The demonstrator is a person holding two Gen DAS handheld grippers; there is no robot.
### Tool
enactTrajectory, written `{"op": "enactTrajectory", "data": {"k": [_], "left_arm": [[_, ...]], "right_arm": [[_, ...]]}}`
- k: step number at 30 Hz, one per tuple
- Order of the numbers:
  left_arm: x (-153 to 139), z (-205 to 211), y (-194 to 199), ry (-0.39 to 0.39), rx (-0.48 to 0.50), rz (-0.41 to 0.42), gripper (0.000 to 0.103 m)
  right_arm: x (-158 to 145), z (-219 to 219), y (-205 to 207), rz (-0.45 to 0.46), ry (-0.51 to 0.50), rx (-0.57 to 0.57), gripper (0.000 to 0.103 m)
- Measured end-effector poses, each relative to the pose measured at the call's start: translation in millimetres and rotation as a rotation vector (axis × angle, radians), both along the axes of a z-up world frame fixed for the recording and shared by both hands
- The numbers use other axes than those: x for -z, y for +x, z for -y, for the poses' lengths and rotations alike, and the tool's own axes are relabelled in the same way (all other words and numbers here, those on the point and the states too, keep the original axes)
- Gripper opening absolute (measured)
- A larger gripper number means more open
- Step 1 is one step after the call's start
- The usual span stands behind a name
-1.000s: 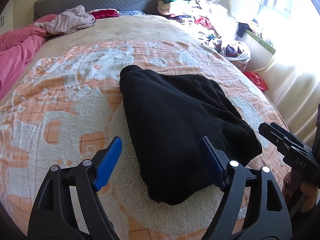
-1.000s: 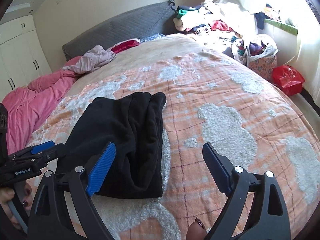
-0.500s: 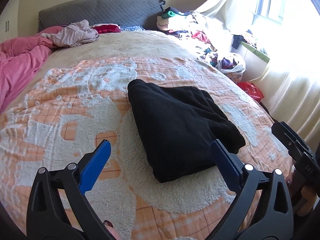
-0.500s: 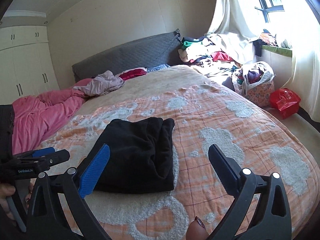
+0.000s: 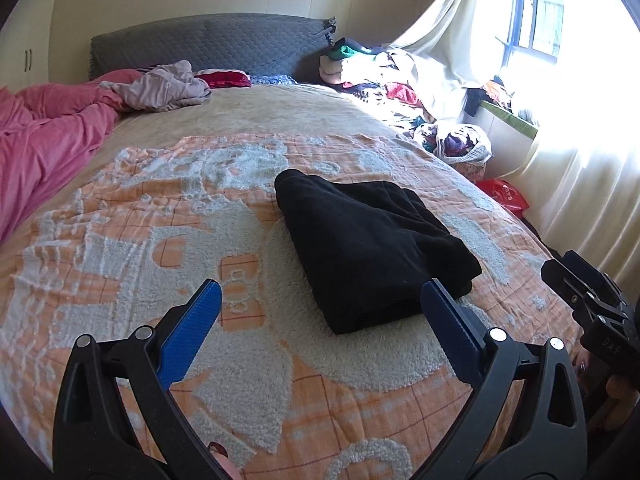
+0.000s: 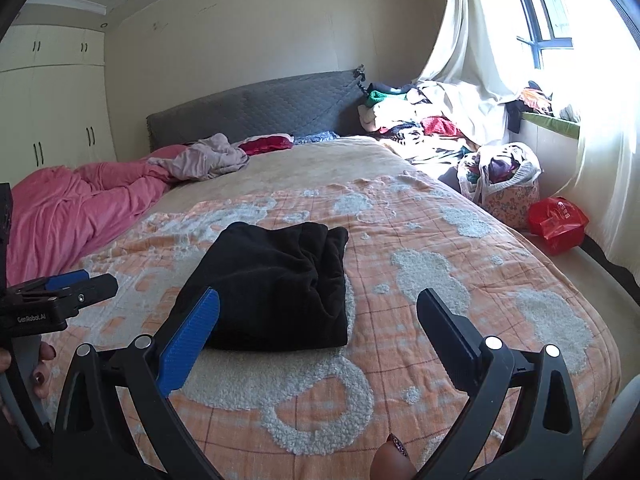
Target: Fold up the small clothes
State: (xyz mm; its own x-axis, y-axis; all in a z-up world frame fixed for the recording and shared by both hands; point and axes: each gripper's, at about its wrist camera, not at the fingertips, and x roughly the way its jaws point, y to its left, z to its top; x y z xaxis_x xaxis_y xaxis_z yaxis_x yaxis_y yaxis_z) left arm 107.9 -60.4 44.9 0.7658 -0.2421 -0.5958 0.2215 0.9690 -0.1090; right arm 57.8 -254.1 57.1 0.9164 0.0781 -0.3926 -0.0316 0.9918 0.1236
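We list a folded black garment [image 5: 368,248], lying flat on the orange-and-white blanket [image 5: 120,248] that covers the near half of the bed [image 6: 320,164]. Its layers are stacked into a compact block, with a rounded fold edge facing us in both views.

We record the left tool [image 5: 320,312] with its jaws spread wide and nothing between them; its blue pads [image 5: 192,332] stand clear above the blanket, the garment just beyond its right finger. We record the right tool [image 6: 318,320] likewise spread wide and empty, its left pad in front of the garment's near corner; whether they touch we cannot tell. Each tool appears at the edge of the other's view, gripped by a hand [image 6: 40,372] with dark-painted nails.

Further items: a pink duvet [image 5: 44,140] bunched along the left side, a pale crumpled garment [image 6: 208,158] near the grey padded headboard [image 6: 260,108], a heap of mixed clothes [image 6: 412,116] at the far right corner, a floral bag [image 6: 508,192] stuffed with clothing on the floor, a red plastic bag [image 6: 556,224] beside it, and cream curtains [image 5: 580,168] at the window.
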Motion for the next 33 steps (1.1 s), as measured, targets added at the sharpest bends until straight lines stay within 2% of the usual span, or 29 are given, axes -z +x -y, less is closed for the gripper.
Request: {"op": "enactTrajectory", "data": {"k": [15,33], "left_arm": [[22,-20,-26,-0.008,-0.020,-0.026,0.093],[64,-21,-33,0.013,-0.032,-0.098,0.093]], "right_arm": [[14,-14,-28,-0.020,-0.045,0.005,0.098],[72,-27,-19,-0.117,-0.091,-0.009,0.098]]}}
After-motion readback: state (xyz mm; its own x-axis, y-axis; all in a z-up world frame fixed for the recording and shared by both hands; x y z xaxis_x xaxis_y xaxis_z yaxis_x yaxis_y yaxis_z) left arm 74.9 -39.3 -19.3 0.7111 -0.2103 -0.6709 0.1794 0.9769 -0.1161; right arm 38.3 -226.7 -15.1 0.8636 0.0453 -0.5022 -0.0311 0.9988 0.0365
